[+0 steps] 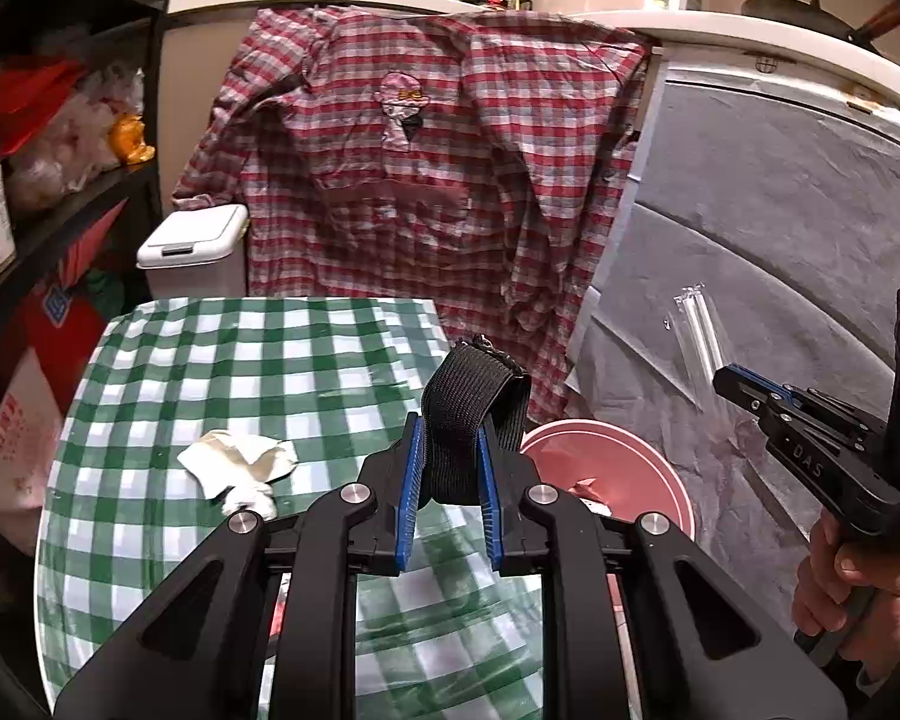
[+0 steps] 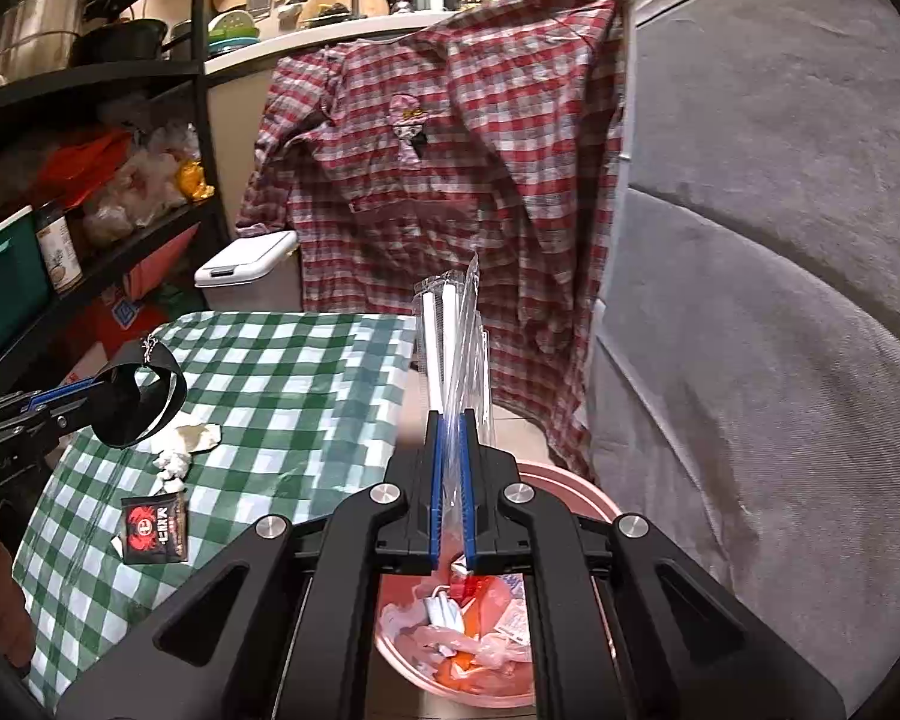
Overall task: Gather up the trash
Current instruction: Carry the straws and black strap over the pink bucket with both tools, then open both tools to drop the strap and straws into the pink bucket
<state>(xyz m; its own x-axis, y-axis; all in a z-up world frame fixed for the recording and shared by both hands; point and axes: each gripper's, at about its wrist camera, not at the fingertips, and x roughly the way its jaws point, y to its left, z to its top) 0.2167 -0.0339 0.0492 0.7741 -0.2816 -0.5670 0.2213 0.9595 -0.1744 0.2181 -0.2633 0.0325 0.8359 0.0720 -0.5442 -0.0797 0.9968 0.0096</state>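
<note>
While the pink basin (image 2: 576, 483) of wrappers sits beside the green-checked table (image 2: 282, 372), the right gripper (image 2: 449, 480) pinches a clear plastic sleeve (image 2: 450, 348) above it; the left gripper (image 1: 447, 468) clamps a black elastic band (image 1: 471, 408) over the table's edge.

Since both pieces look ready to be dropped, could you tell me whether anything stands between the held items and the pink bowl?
Nothing visible does. The right hand-held gripper holds the clear straw packet directly above the open pink bowl. The left hand-held gripper holds the black elastic band at the table edge, beside the bowl.
</note>
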